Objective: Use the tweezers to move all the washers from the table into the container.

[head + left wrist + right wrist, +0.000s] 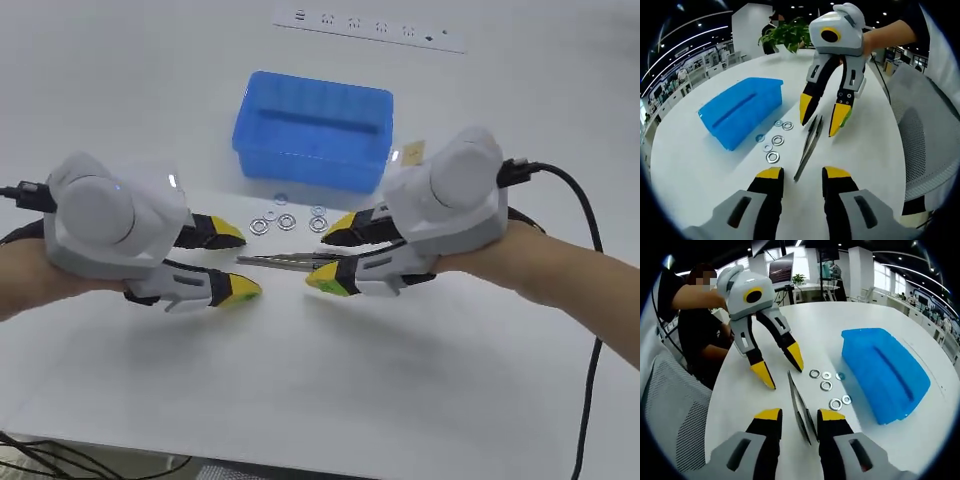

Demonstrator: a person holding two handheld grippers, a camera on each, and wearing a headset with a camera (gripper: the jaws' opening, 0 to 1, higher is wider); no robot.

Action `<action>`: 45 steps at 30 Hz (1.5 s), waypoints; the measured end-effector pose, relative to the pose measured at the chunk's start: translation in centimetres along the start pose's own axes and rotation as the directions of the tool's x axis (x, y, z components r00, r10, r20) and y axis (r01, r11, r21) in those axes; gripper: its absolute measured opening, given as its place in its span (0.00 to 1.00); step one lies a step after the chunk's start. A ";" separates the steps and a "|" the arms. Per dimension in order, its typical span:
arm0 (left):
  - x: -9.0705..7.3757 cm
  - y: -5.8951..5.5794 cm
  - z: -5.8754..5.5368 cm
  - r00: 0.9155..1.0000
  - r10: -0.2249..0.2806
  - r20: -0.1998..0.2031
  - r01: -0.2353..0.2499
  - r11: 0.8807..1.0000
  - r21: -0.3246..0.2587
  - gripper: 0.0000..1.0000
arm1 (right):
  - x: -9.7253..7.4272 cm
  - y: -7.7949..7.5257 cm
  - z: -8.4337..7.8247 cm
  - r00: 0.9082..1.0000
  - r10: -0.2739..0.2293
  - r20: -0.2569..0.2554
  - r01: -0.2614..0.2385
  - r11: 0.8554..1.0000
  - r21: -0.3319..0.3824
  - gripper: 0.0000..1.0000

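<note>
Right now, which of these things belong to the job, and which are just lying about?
For the job: tweezers, washers, blue container.
Just lying about: power strip, potted plant, mesh chair.

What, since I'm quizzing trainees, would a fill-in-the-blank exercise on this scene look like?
The container is ___ in colour.
The washers lie on the ___, beside the container.
The left tool and the right tool, with the tweezers between them, are both ___.
Missing words: blue; table; open.
</note>
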State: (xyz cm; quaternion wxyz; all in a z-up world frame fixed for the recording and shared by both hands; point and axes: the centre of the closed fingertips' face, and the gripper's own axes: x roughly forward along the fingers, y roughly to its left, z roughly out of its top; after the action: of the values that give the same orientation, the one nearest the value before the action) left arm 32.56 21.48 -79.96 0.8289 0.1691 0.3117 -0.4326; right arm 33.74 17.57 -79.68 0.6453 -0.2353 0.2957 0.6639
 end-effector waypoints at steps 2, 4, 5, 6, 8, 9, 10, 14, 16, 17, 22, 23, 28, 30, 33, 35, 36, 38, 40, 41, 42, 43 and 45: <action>0.0 0.0 0.2 1.000 -0.010 0.000 0.010 1.000 0.013 0.31 | 0.2 -0.2 -0.4 1.000 -0.001 -0.025 0.000 1.000 -0.018 0.25; 0.1 0.0 0.3 1.000 -0.021 -0.011 0.022 1.000 0.022 0.28 | 0.4 -0.1 -0.9 0.999 0.007 -0.054 -0.010 0.999 -0.050 0.23; 0.1 0.0 0.3 1.000 -0.025 -0.018 0.026 0.999 0.030 0.28 | 0.5 0.1 -0.6 0.999 0.015 -0.040 -0.017 0.997 -0.069 0.22; 0.1 0.0 0.3 0.999 -0.030 -0.024 0.031 0.999 0.035 0.28 | 0.4 -0.1 -0.5 0.999 0.010 -0.045 -0.013 0.998 -0.063 0.20; 0.1 -0.1 0.4 0.999 -0.044 -0.030 0.045 0.998 0.048 0.27 | 0.3 -0.1 -0.5 0.999 0.011 -0.052 -0.015 0.997 -0.074 0.15; 0.2 -0.1 0.4 0.998 -0.050 -0.029 0.052 0.997 0.050 0.26 | 0.2 -0.2 -0.4 0.998 0.007 -0.055 -0.011 0.997 -0.080 0.13; 0.3 -0.2 0.5 0.998 -0.054 -0.029 0.055 0.997 0.053 0.26 | 0.3 -0.3 -0.4 0.998 0.007 -0.056 -0.012 0.996 -0.085 0.13; 0.5 0.2 0.7 0.997 -0.067 -0.049 0.070 0.995 0.069 0.20 | 0.3 -0.4 -0.3 0.998 0.009 -0.065 -0.015 0.995 -0.096 0.12; 0.6 0.5 0.6 0.996 -0.062 -0.071 0.068 0.994 0.082 0.10 | 0.3 -0.4 -0.3 0.997 0.010 -0.071 -0.017 0.995 -0.101 0.12; 0.6 0.7 0.6 0.995 -0.061 -0.078 0.069 0.993 0.096 0.10 | 0.3 -0.4 -0.3 0.997 0.010 -0.074 -0.018 0.995 -0.102 0.12; 0.6 0.1 0.5 0.991 -0.106 -0.079 0.115 0.987 0.111 0.08 | 0.3 -0.4 -0.4 0.997 0.009 -0.080 -0.017 0.995 -0.102 0.12; 0.6 -0.1 0.5 0.990 -0.114 -0.079 0.123 0.985 0.120 0.08 | 0.3 -0.4 -0.4 0.997 0.007 -0.080 -0.015 0.995 -0.099 0.12; 0.8 -0.7 0.6 0.990 -0.106 -0.089 0.123 0.971 0.206 0.05 | 0.4 -0.7 -0.5 0.996 -0.027 -0.090 0.013 0.989 -0.146 0.12; 0.9 -0.8 0.6 0.990 -0.106 -0.096 0.125 0.968 0.218 0.05 | 0.5 -0.6 -0.5 0.995 -0.039 -0.094 0.023 0.987 -0.158 0.11; 0.9 -1.0 0.6 0.988 -0.108 -0.110 0.131 0.966 0.223 0.04 | 0.4 -0.5 -0.6 0.995 -0.038 -0.092 0.024 0.988 -0.152 0.11; 0.7 -1.3 0.7 0.987 -0.112 -0.113 0.135 0.965 0.225 0.04 | 0.4 -0.2 -0.7 0.996 -0.027 -0.090 0.013 0.987 -0.161 0.11; 0.6 -1.4 0.8 0.987 -0.113 -0.113 0.137 0.963 0.231 0.04 | 0.4 0.1 -0.8 0.996 -0.022 -0.091 0.005 0.985 -0.175 0.11; 0.3 -1.6 1.4 0.989 -0.111 -0.102 0.134 0.957 0.258 0.04 | 0.3 0.3 -0.9 0.996 -0.025 -0.081 0.009 0.983 -0.184 0.11; 0.1 -1.7 1.7 0.989 -0.100 -0.105 0.127 0.947 0.294 0.04 | 0.4 0.3 -0.8 0.997 -0.034 -0.071 0.019 0.979 -0.202 0.11; -0.1 -1.9 1.8 0.989 -0.106 -0.108 0.132 0.950 0.284 0.04 | 0.4 0.4 -0.8 0.997 -0.035 -0.069 0.020 0.978 -0.207 0.11; -0.2 -1.9 2.0 0.988 -0.107 -0.108 0.134 0.949 0.285 0.04 | 0.4 0.5 -0.8 0.997 -0.036 -0.068 0.021 0.977 -0.213 0.11; -0.4 -2.0 2.4 0.989 -0.111 -0.101 0.137 0.945 0.296 0.04 | 0.3 0.6 -0.8 0.997 -0.039 -0.069 0.022 0.972 -0.233 0.11; -0.8 -2.3 3.3 0.989 -0.122 -0.082 0.142 0.944 0.299 0.04 | 0.3 0.8 -0.9 0.997 -0.040 -0.070 0.020 0.965 -0.260 0.11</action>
State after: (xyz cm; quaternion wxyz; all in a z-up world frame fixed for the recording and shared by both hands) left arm 31.60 18.85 -77.01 0.7520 0.2868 0.2776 -0.5246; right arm 32.88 17.14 -80.47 0.6075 -0.3467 0.2269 0.6777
